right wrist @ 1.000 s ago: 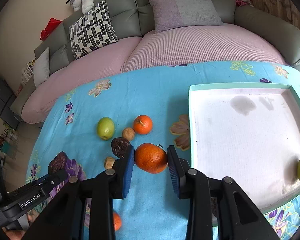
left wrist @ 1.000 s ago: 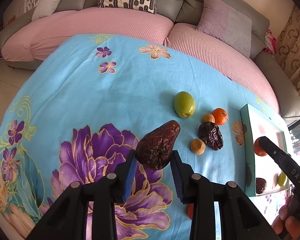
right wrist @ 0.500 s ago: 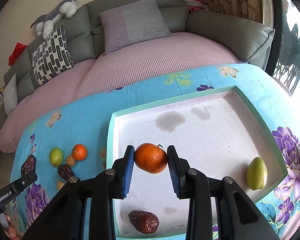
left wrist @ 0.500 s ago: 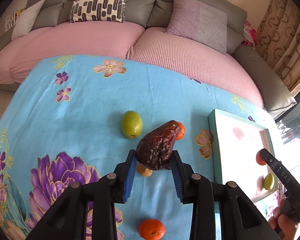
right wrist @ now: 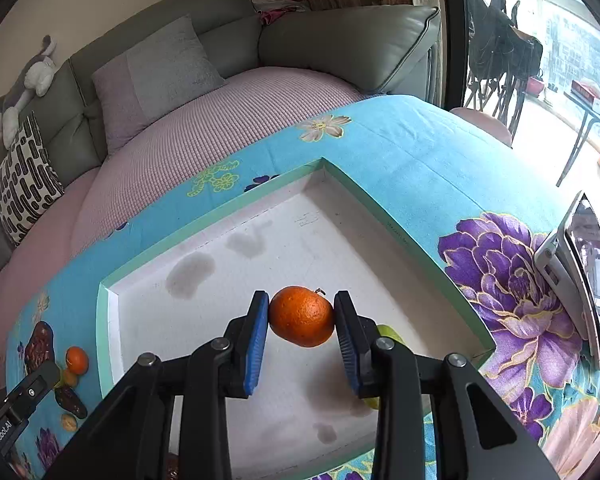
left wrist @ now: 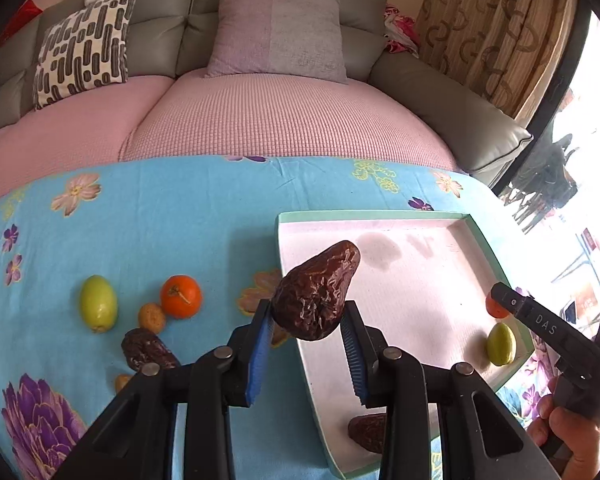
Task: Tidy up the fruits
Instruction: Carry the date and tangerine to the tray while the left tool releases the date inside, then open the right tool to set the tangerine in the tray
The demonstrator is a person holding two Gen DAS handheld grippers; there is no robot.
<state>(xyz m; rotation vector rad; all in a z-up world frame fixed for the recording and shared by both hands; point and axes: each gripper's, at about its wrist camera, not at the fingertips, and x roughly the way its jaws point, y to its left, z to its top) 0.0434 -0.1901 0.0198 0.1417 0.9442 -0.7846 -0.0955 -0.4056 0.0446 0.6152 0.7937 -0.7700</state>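
My left gripper (left wrist: 306, 334) is shut on a large wrinkled brown date (left wrist: 316, 290) and holds it above the left edge of the white tray with a green rim (left wrist: 380, 216). My right gripper (right wrist: 302, 320) is shut on an orange (right wrist: 302, 316) and holds it over the tray floor (right wrist: 240, 280), near its right side. A green fruit (left wrist: 500, 344) and another date (left wrist: 366, 434) lie in the tray. In the right wrist view the green fruit (right wrist: 390, 332) is mostly hidden behind the right finger.
On the blue flowered cloth (left wrist: 160, 208) left of the tray lie a green fruit (left wrist: 98, 304), a small orange (left wrist: 180, 296), a date (left wrist: 146, 350) and small tan fruits (left wrist: 152, 318). A pink and grey sofa (left wrist: 260, 112) lies behind. A phone on a stand (right wrist: 576, 264) is at right.
Both grippers have moved right with their fruit. The left one now reaches the tray's left edge; the right one has gone further over the tray towards the green fruit.
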